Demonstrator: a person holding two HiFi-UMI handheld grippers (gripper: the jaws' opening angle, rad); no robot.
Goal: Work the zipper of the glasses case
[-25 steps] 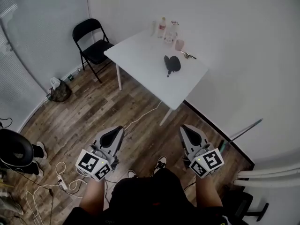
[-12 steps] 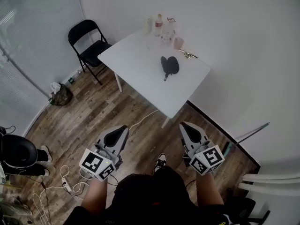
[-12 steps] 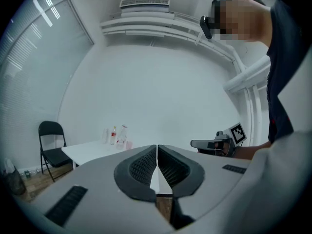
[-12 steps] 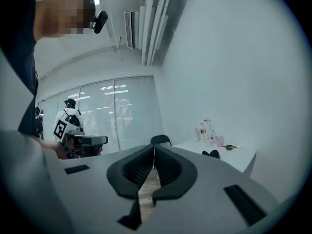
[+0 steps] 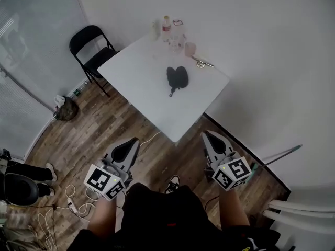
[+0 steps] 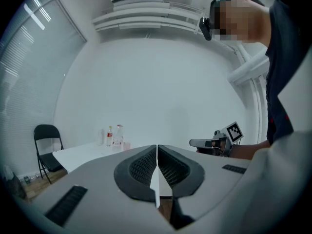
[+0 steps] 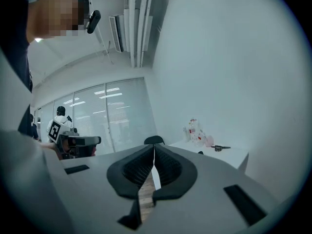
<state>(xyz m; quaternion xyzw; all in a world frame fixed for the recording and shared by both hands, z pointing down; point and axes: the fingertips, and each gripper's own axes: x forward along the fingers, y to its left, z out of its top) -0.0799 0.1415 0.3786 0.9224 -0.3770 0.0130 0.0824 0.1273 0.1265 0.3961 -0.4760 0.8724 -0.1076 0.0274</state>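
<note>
Nearest, the left gripper (image 5: 133,142) and the right gripper (image 5: 208,138) are held level above the wood floor (image 5: 104,124), each with its jaws pressed together on nothing. Well beyond them, the black glasses case (image 5: 177,77) is seen lying near the middle of the white table (image 5: 137,73), untouched, with a thin tail trailing from its near end. The case is judged light and semi-soft, apt to slide on the smooth top, so one end should be pinned while the small zipper pull is pinched. Two grippers, one table, one case and one folding chair (image 5: 88,48) are counted. The bottles (image 5: 166,28) at the far edge cannot be counted surely.
</note>
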